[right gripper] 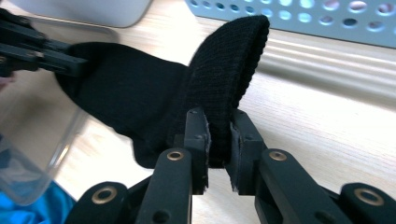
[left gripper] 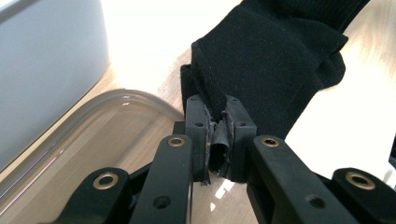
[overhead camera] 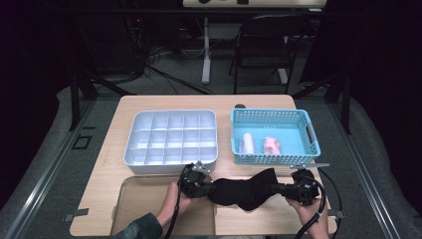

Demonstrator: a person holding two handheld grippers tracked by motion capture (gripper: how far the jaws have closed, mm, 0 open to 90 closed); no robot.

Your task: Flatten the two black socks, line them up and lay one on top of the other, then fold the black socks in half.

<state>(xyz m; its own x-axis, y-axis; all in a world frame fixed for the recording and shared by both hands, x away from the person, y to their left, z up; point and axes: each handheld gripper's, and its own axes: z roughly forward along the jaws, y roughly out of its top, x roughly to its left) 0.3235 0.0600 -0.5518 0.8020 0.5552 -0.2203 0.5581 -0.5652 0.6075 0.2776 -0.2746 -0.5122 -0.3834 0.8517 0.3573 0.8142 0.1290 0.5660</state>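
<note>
High view: black sock (overhead camera: 246, 189), ribbed knit, soft and bunched, stretched low over the counter (overhead camera: 149, 102) between both grippers, in front of the blue basket (overhead camera: 274, 158). Left gripper (left gripper: 218, 140): fingers (left gripper: 198, 135) nearly closed, pinching one end. Right gripper (right gripper: 218, 147): fingers (right gripper: 198, 140) narrow, clamped on the folded cuff.
</note>
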